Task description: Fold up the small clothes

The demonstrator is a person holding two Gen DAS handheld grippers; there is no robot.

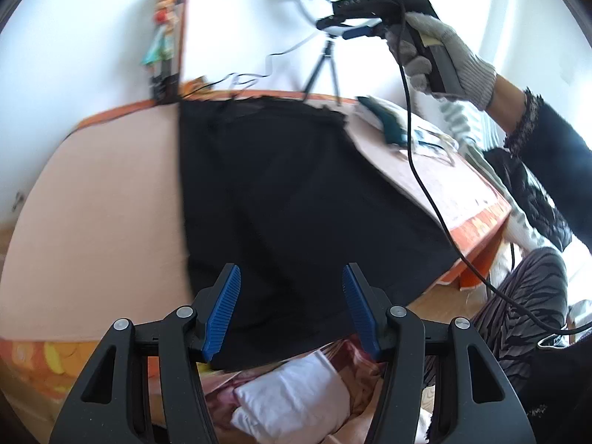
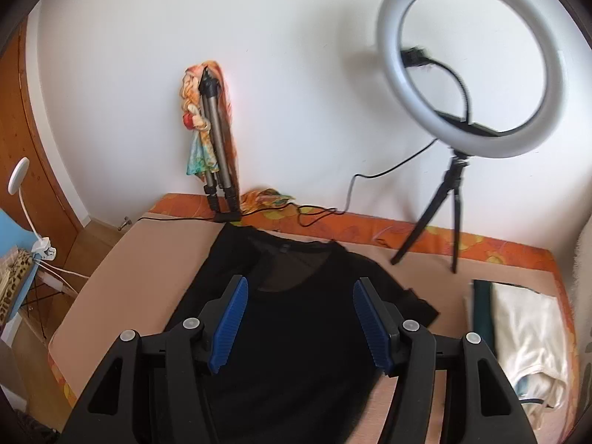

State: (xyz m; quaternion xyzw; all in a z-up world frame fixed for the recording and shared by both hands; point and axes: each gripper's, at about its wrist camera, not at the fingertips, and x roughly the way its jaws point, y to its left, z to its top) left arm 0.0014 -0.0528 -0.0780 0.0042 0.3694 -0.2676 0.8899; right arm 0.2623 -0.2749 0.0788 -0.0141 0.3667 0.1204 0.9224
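A black top (image 1: 288,192) lies spread flat on the peach board (image 1: 96,199), its hem hanging over the near edge. My left gripper (image 1: 291,277) is open and empty, just above the hem end. In the right wrist view the black top (image 2: 296,333) shows its neckline toward the wall, and my right gripper (image 2: 299,288) hovers open and empty above its upper part. The right gripper also shows in the left wrist view (image 1: 355,31), held high in a gloved hand.
A ring light on a small tripod (image 2: 470,85) stands at the back right. A folded tripod with a colourful cloth (image 2: 211,129) leans on the wall. Folded pale and dark green clothes (image 2: 518,333) lie at the right. A cable (image 1: 425,185) hangs across the board.
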